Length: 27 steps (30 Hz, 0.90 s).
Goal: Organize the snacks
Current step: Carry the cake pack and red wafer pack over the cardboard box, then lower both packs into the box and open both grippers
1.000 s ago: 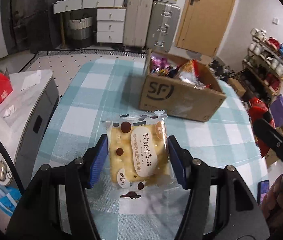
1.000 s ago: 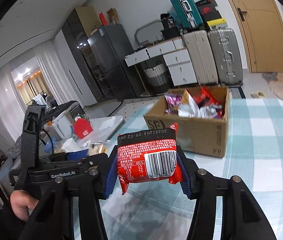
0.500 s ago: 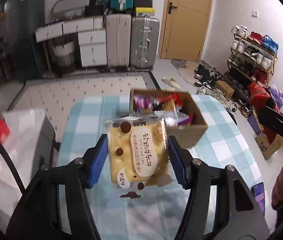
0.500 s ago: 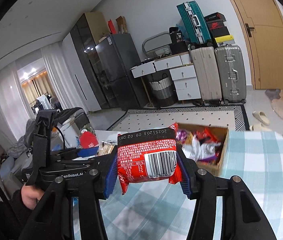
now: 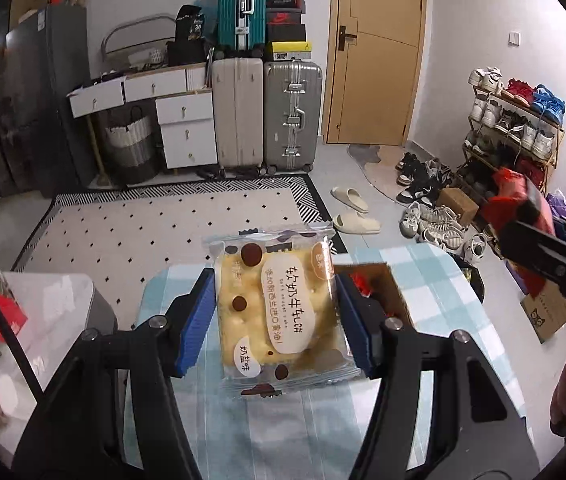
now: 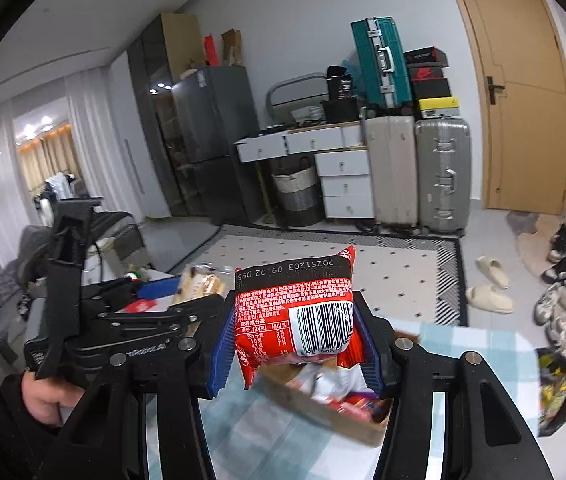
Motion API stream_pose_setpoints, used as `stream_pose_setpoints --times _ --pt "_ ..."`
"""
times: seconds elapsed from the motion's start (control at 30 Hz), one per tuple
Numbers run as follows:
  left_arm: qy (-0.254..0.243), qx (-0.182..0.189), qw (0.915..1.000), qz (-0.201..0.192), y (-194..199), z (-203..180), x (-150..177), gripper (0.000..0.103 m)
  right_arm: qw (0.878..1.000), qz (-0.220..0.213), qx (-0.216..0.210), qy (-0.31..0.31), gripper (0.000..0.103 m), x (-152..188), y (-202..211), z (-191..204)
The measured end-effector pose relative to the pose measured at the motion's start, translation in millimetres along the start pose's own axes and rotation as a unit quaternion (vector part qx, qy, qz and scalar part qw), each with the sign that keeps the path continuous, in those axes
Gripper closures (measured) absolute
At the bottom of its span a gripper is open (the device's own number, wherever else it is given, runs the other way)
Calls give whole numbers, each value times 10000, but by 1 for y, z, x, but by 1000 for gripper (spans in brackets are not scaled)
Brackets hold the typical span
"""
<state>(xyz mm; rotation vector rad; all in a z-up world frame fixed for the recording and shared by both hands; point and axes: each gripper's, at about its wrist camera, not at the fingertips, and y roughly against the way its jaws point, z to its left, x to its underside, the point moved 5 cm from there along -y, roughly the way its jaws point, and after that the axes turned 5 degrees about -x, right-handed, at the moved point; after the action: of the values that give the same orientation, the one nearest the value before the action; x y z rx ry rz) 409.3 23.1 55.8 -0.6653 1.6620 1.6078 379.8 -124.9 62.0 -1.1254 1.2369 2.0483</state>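
My left gripper is shut on a clear-wrapped yellow cake packet with brown dots, held high above the checked table. My right gripper is shut on a red snack packet with a barcode facing me. The cardboard box of mixed snacks lies below and just beyond both packets; in the left wrist view only its corner shows behind the right finger. The right gripper with its red packet shows at the right edge of the left wrist view, and the left gripper at the left of the right wrist view.
A grey side counter with clutter stands left of the table. Beyond the table lie a dotted rug, suitcases, white drawers, a door and a shoe rack with shoes on the floor.
Both grippers have risen well above the table with their packets still gripped. The box has dropped low in both views and more of the room's far side shows.
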Motion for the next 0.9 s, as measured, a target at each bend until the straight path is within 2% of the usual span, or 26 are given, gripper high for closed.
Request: stream_pose_setpoints --times 0.13,0.3,0.57,0.9 --pt "-99 36 9999 -10 -13 -15 -14 46 9999 42 128 -100 50 -17 -11 -17" --pt "-56 150 9997 198 -44 -21 -22 46 9994 150 206 -243 50 -25 -33 -40" --pt "-20 248 9979 594 -112 -34 -6 46 9967 522 323 -533 50 2 -84 -81" --pt "-267 256 9938 1049 -183 -62 23 46 9921 956 391 -717 50 38 -137 -120"
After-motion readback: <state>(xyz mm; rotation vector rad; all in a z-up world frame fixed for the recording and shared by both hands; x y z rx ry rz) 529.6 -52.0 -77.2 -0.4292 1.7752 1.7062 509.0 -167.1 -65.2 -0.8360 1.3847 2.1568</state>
